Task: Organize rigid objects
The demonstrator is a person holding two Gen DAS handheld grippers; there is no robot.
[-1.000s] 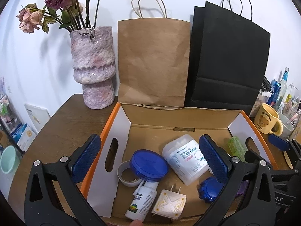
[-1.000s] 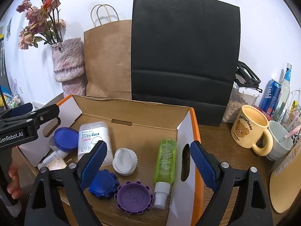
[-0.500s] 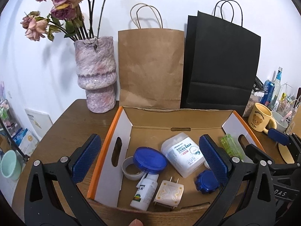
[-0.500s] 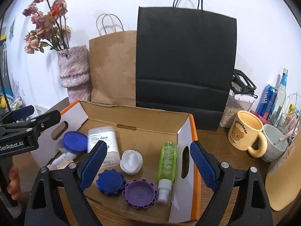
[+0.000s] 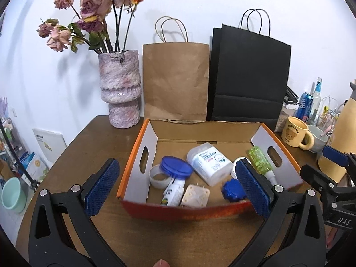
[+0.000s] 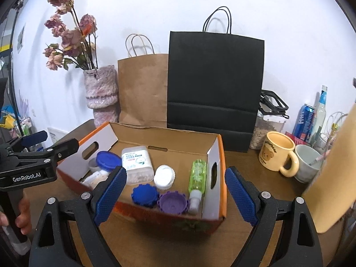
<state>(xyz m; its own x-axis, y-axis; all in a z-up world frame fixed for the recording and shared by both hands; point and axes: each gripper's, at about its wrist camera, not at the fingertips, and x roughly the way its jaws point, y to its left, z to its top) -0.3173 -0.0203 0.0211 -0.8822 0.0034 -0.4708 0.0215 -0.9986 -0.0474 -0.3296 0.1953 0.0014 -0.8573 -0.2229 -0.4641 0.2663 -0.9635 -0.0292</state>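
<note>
You held both grippers back from the box (image 5: 142,155), over bare table (image 5: 89,146). The left gripper (image 5: 175,187) stood wide, nothing between its pads; the right gripper (image 6: 175,193) stood equally wide and empty. Neither touched the box.

Edges and room: The near wall of the box (image 6: 155,215) lay just beyond your fingertips, with a strip of open table in front of it. Left of the box, the table was free up to the vase (image 5: 120,93). Behind the box, the brown bag (image 5: 175,82) and black bag (image 5: 249,77) closed off the far side. To the right, two mugs, one yellow (image 6: 276,153) and one grey (image 6: 309,162), stood near the box's orange edge.

Change: One second earlier, both grippers were over the box with the pads framing its contents. They had since drawn back, and the full near wall came into view. The contents kept their places.

Count inside the box:
1. One white jar (image 5: 209,160), lying down.
2. One green bottle (image 6: 197,173), along the right wall.
3. One small white bottle (image 5: 174,193).
4. One plug (image 5: 195,197).
5. One tape roll (image 5: 158,176).
6. One wide blue lid (image 5: 176,168).
7. One blue cap (image 6: 144,194), one purple cap (image 6: 172,202), one white cap (image 6: 164,175).
</note>
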